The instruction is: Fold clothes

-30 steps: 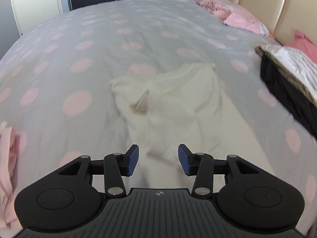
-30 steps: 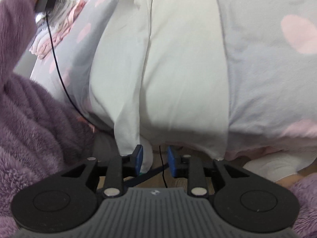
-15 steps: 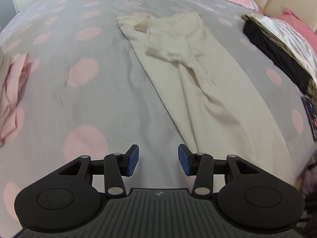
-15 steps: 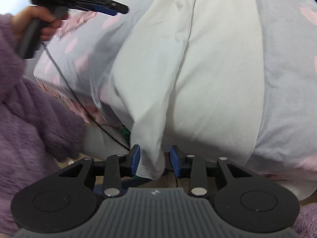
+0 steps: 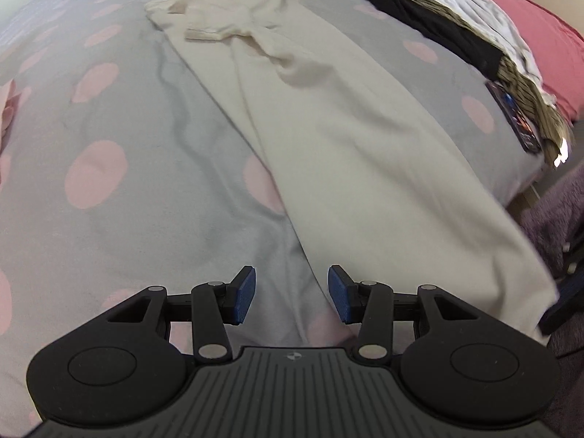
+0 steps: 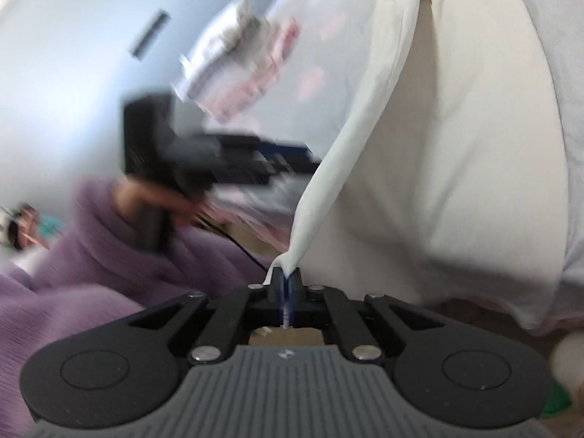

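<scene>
Spotted bedspread [image 5: 153,219]; right gripper [image 6: 286,292] has just pinched the cream garment's [image 5: 357,153] corner; left gripper [image 5: 291,292] hovers half-open, empty.

- The left wrist view looks steeply down from above the near part of the bed [image 5: 120,219], over its own parted blue pads, and faces up the bed toward the folded clothes stack [image 5: 471,33] at upper right.
- The right wrist view sits low at the bed's edge, close to the fabric, angled slightly downward and across the bed's side; much of it is motion-blurred.
- Both views share the cream garment [image 5: 365,153] [image 6: 456,153]: spread lengthwise in the left view, filling the right half of the right view.
- The right wrist view also catches the left gripper [image 6: 277,157], held by a purple-sleeved hand [image 6: 146,197].
</scene>
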Available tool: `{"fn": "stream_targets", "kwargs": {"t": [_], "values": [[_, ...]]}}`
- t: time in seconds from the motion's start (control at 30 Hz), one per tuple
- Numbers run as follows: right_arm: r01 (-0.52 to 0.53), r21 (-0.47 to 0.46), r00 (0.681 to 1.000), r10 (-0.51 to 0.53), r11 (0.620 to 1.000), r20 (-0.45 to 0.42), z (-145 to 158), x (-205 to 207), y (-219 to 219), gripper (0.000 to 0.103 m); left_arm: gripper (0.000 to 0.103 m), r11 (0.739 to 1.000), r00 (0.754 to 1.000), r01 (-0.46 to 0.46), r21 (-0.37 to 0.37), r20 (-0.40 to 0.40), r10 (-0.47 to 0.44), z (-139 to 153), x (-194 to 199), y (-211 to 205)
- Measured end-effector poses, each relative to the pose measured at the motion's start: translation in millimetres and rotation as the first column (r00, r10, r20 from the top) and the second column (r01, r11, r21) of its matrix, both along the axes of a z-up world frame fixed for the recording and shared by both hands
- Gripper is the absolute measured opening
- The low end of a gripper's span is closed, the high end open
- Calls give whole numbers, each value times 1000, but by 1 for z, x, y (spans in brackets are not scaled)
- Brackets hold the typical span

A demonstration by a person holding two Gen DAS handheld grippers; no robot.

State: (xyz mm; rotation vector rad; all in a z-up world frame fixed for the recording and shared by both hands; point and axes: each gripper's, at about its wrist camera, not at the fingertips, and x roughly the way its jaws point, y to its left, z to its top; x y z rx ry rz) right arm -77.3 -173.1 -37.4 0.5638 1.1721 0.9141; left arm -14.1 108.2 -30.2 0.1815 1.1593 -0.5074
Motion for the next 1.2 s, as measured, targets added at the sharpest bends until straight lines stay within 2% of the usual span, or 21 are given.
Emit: {"fn": "stream_targets", "kwargs": {"t": [0.03,0.13,0.2,0.23,0.43,0.47,0.53,0.6,0.73,0.8,0.9,1.03,1.1,1.2], "values": [[10,-3,1000,-10,1000,-20,-2,1,-4,2,42,1000,1000,9,2,-1,-9,0,-2,-1],[13,-145,993,-30,989,-115,-28,1,-6,2,42,999,1000,27,22,-2,-27,0,-5,-5],[-18,-263,988,-23,965,-150,-49,0,1,2,42,999,999,34,27,-3,-34,0,-8,-7],[-36,-310,989,-10,950,-148,-57,0,6,2,42,999,999,36,29,-3,-36,0,-8,-8],[-66,-439,995,25,896,-99,-64,3,21,3,42,999,999,38,36,1,-39,3,-4,-10],[-69,-469,996,31,880,-89,-62,3,22,8,42,999,999,36,36,2,-36,4,-2,-10],[-64,-536,998,39,842,-58,-54,1,21,13,42,1000,1000,11,29,2,-11,8,7,-7],[-47,-559,999,46,828,-17,-41,1,20,15,42,999,1000,-27,19,1,27,13,18,-2],[-11,-555,990,86,832,110,-1,15,18,17,44,994,994,-112,-18,-9,112,24,50,12],[9,-555,974,118,832,191,21,27,17,25,44,992,992,-129,-11,-10,129,29,68,16],[29,-552,948,153,833,280,44,58,22,26,43,993,993,-118,25,11,118,37,96,15],[42,-559,923,182,828,338,63,110,33,28,43,992,994,-99,79,42,96,46,134,14],[58,-577,908,197,815,369,70,138,42,39,43,990,993,-108,87,52,103,48,155,14],[77,-596,896,207,799,393,77,180,52,41,43,986,990,-129,101,68,123,46,186,16]]}}
